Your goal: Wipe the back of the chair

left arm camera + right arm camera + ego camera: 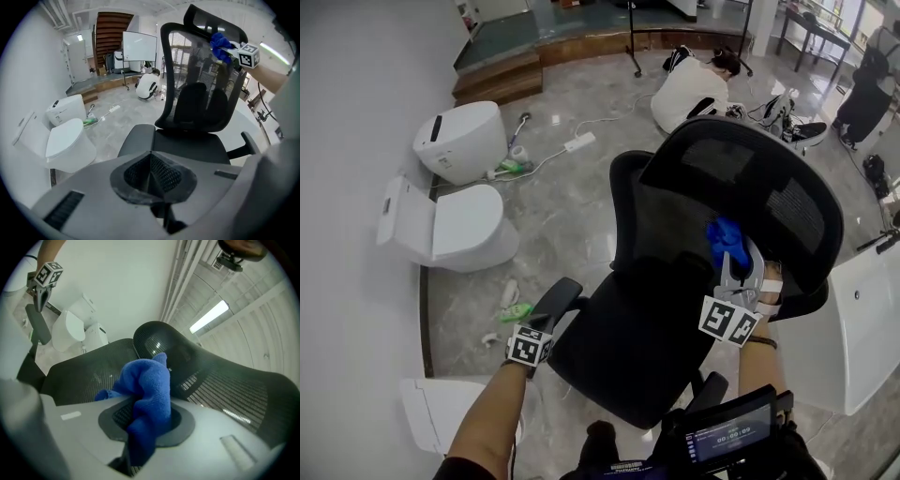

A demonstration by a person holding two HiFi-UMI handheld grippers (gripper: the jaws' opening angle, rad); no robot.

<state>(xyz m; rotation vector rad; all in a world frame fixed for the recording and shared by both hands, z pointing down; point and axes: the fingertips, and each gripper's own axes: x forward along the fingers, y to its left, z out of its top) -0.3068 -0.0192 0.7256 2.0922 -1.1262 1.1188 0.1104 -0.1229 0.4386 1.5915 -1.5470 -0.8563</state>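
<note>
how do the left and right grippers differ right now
The left gripper is shut on nothing; the right gripper is shut on a blue cloth. The left gripper sits low by the chair's armrest; the right gripper is up at the mesh backrest. Both have their jaws closed.

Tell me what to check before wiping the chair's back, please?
1. Check the blue cloth is pinched in the right gripper: ok.
2. Check the cloth touches the chair back: cannot tell; it sits near the mesh's top.
3. Check the left gripper grips the chair: not ok; fingers together on nothing, near the armrest.
4. Check the person on the floor is out of the way: ok, well beyond the chair.
</note>
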